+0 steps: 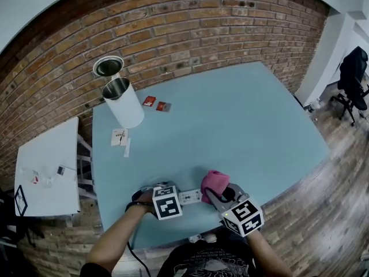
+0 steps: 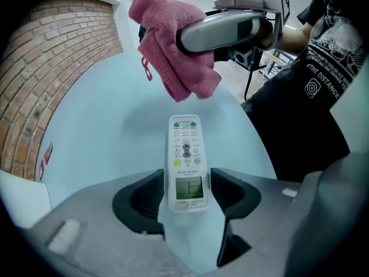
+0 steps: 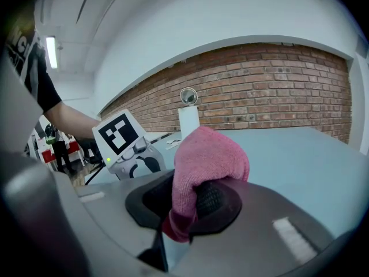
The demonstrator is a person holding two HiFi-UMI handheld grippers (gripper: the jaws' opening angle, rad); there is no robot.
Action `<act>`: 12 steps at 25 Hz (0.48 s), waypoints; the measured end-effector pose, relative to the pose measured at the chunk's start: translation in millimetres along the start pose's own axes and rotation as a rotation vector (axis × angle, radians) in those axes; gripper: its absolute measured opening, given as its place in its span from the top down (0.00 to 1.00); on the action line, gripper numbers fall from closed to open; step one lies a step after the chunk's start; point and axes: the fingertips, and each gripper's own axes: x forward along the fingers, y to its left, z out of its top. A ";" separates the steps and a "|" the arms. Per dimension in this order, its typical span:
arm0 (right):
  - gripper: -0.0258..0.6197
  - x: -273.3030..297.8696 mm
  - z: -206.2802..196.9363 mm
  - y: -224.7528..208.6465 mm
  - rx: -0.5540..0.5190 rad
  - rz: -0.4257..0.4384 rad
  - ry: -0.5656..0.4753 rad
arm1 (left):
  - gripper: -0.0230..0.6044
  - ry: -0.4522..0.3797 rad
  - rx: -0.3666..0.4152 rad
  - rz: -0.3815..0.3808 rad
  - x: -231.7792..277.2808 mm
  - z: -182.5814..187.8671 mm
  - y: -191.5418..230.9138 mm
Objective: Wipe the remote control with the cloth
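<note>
Blue table [image 1: 242,114]: remote control [image 2: 186,160] lying flat between the left tongs.
Left gripper [image 2: 187,179] stands near the front edge, jaws spread either side of the remote, display end innermost. Right gripper [image 3: 187,198], just beside it, pinches the pink cloth [image 3: 207,160] above the table.

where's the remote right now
In the left gripper view, the remote lies on the blue table between the left gripper's jaws, with the pink cloth held beyond it.

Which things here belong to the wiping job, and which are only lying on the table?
Job: remote control, between the open jaws of the left gripper; pink cloth, held by the right gripper.
Lying about: white canister, red packets, paper slips.
</note>
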 end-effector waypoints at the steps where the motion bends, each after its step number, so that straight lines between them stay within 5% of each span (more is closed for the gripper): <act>1: 0.86 2.8 1.0 3.2 0.017 0.016 -0.003 | 0.54 -0.003 -0.009 0.010 -2.7 -4.5 1.7; 12: 0.86 60.7 22.5 64.8 0.279 0.262 -0.023 | 0.54 -0.042 -0.110 0.042 -2.5 -29.4 1.0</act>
